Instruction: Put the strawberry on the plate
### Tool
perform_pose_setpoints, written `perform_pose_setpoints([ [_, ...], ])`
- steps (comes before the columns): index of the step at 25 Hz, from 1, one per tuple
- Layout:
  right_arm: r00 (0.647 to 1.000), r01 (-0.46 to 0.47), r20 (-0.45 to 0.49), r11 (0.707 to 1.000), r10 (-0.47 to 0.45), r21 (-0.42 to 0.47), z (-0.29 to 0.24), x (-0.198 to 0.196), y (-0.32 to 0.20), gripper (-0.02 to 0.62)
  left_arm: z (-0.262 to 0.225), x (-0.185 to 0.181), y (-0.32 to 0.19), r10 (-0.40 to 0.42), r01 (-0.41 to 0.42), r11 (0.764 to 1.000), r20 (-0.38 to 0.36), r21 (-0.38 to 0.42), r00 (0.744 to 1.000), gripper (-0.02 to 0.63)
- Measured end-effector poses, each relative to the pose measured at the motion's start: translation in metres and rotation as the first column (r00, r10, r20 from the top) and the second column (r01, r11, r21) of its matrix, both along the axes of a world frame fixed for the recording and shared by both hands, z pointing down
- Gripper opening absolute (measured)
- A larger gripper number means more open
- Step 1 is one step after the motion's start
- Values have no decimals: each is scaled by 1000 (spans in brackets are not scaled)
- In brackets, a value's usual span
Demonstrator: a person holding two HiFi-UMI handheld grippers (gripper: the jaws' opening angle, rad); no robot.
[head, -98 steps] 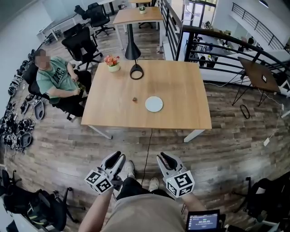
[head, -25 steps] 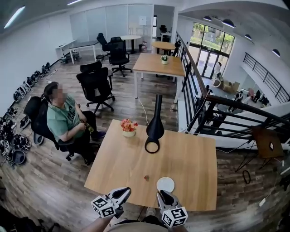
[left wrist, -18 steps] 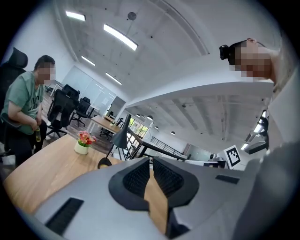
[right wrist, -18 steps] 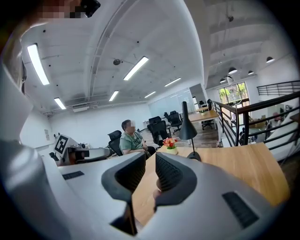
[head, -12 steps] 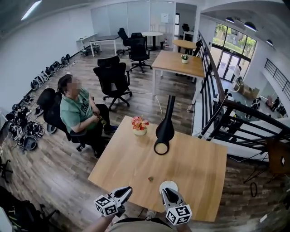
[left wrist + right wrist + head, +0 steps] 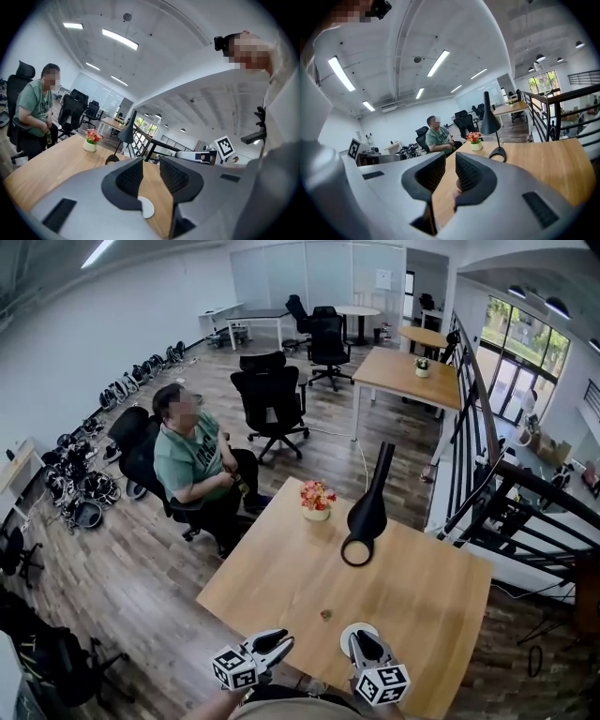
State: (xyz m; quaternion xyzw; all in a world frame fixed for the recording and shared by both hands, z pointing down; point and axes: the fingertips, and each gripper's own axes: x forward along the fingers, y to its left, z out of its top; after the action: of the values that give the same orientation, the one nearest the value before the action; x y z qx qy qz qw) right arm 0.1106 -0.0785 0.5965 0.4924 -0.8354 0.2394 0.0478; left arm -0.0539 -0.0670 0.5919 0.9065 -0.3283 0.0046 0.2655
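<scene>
you have walked closer, so the light wooden table (image 6: pixel 281 568) now fills the lower middle. your left gripper (image 6: pixel 282 641) is opening its jaws, nothing in them, ready to grab. your right gripper (image 6: pixel 359 639) is pressed together, empty. the small red strawberry (image 6: pixel 325 614) lies on the wood, just left of the round white plate (image 6: pixel 346 631). it is a big office with a wood floor (image 6: pixel 141 596) and a seated person (image 6: pixel 192 460) at the left.

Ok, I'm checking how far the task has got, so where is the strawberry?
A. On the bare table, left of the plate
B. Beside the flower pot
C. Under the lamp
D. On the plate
A: in the head view the strawberry lies on the table, apart from the plate and to its left.
</scene>
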Motion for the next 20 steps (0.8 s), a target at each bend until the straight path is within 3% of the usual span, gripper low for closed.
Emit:
perform_pose_setpoints([
  [7, 999, 16, 29, 1000, -16, -8, 4, 5, -9, 55, -22, -2, -2, -27, 27, 999, 8, 47, 1000, 92],
  [11, 999, 23, 30, 999, -23, -23, 14, 4, -18, 55, -23, 1, -6, -35, 36, 999, -26, 30, 999, 92],
  [20, 998, 11, -67, 998, -15, -60, 44, -2, -38, 57, 2, 6, -38, 80, -80, 997, 27, -11, 996, 92],
])
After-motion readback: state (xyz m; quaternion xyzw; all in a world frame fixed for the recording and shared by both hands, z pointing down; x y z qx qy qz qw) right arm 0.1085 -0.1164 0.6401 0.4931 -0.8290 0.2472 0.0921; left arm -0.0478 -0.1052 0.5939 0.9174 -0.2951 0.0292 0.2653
